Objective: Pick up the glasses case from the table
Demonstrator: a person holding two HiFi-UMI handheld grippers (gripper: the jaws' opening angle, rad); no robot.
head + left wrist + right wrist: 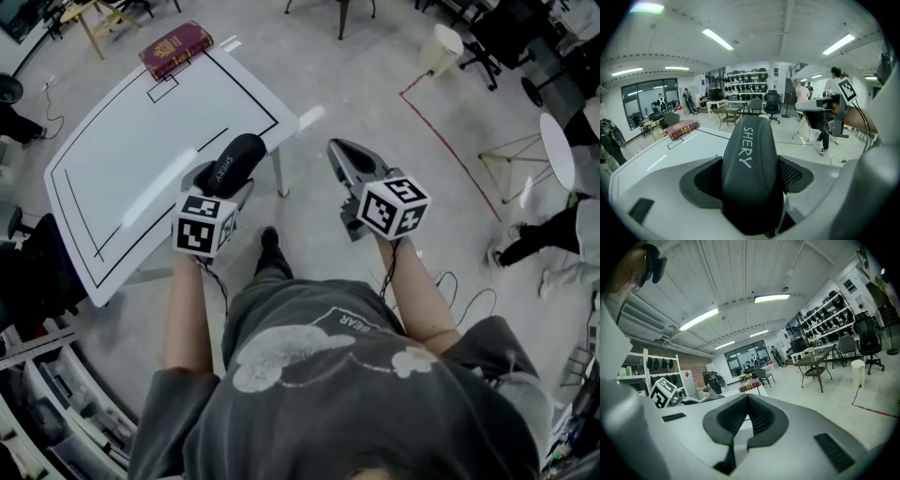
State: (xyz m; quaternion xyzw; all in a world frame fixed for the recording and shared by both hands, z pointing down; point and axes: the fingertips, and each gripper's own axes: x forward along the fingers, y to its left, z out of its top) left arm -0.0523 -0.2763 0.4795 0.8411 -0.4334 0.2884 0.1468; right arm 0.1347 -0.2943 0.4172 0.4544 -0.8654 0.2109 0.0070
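The glasses case (234,157) is a black oval shell with white lettering on its lid. My left gripper (223,178) is shut on it and holds it in the air over the near right corner of the white table (141,150). In the left gripper view the case (750,159) fills the gap between the meshed pads (707,180), its long side pointing away. Over the floor to the right of the table, my right gripper (339,152) has its jaws together and nothing in them. The right gripper view shows its pads (761,418) meeting at the tips.
A red book (175,49) lies on the table's far corner, by a small drawn rectangle. Red tape (450,150) crosses the floor at the right. A white bin (442,47), office chairs, a round white table (557,150) and a person's legs (539,239) stand further right.
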